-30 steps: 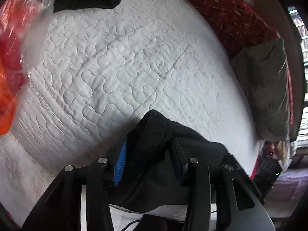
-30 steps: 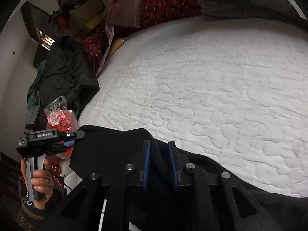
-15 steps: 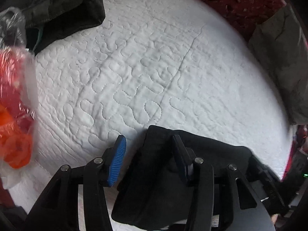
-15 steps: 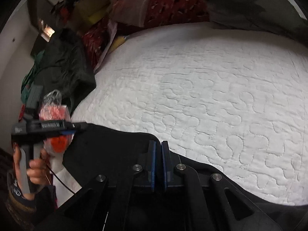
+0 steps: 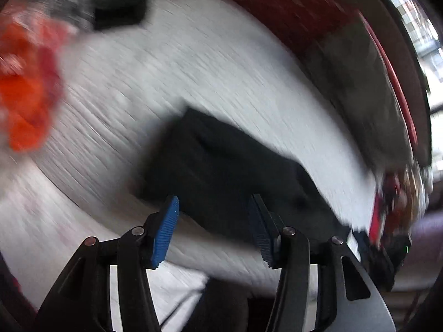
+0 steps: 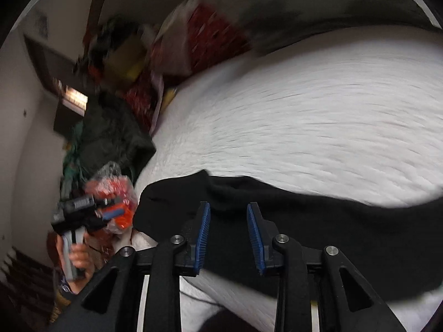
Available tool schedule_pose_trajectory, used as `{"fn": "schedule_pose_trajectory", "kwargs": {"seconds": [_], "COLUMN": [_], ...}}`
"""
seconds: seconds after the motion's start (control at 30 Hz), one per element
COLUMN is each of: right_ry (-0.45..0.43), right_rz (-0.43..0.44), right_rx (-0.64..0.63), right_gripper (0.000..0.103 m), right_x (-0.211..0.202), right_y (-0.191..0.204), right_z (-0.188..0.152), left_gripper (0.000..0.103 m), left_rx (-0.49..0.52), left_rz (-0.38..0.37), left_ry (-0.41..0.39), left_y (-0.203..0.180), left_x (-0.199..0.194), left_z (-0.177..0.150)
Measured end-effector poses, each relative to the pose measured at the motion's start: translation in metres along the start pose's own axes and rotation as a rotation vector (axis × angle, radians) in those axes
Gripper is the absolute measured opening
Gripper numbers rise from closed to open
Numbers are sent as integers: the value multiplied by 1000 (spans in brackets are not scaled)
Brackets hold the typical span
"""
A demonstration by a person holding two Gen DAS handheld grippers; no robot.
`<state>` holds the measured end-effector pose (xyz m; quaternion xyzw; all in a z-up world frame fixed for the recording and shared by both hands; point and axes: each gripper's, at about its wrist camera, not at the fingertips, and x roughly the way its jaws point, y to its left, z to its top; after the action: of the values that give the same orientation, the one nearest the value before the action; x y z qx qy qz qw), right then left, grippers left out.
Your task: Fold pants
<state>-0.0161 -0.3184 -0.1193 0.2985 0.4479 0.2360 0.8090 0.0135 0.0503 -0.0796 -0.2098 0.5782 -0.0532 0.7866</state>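
1. Both views are pretty smeared with motion blur, so the quilting on the white bedspread [image 6: 318, 116] is basically streaks.
2. The black pants [image 5: 221, 171] lie flat on the bedspread near its front edge. From the left wrist view they look like a folded slab, but the folds and edges are too blurry to count.
3. The left gripper [image 5: 213, 229] has its blue pads apart, and they've just been opening. It hangs over the pants with no cloth pinched between the pads.
4. The right gripper [image 6: 228, 235] also has its jaws apart, having just opened. The pants [image 6: 304, 229] run under it and get cut off at the right edge, nothing clamped.
5. In the right wrist view you can see a hand [image 6: 76, 260] on the other gripper's handle at far left.
6. The orange stuff in a plastic bag [image 5: 25, 83] and the dark pile of clothes [image 6: 110, 138] are too blurred to identify.
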Motion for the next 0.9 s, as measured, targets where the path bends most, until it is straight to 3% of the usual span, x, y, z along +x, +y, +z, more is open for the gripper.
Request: {"fn": "schedule_pose_trajectory", "kwargs": {"seconds": [0.17, 0.33, 0.57, 0.83, 0.9], "right_ry": [-106, -150, -159, -53, -42], "right_rz": [-112, -137, -30, -85, -89], "right_rx": [153, 258, 305, 233, 187], "right_gripper": [37, 37, 37, 37, 35], "right_x": [-81, -116, -99, -47, -43], "right_y": [-83, -139, -154, -146, -140], "right_z": [-24, -54, -42, -9, -6], "left_gripper": [51, 51, 51, 52, 60], "left_rx": [68, 53, -89, -202, -212], "left_rz": [-117, -146, -188, -203, -201], "left_ry": [147, 282, 340, 330, 330], "left_y": [-77, -139, -159, -154, -156], "left_x": [48, 106, 147, 158, 161], "left_z": [-65, -116, -134, -131, -129]}}
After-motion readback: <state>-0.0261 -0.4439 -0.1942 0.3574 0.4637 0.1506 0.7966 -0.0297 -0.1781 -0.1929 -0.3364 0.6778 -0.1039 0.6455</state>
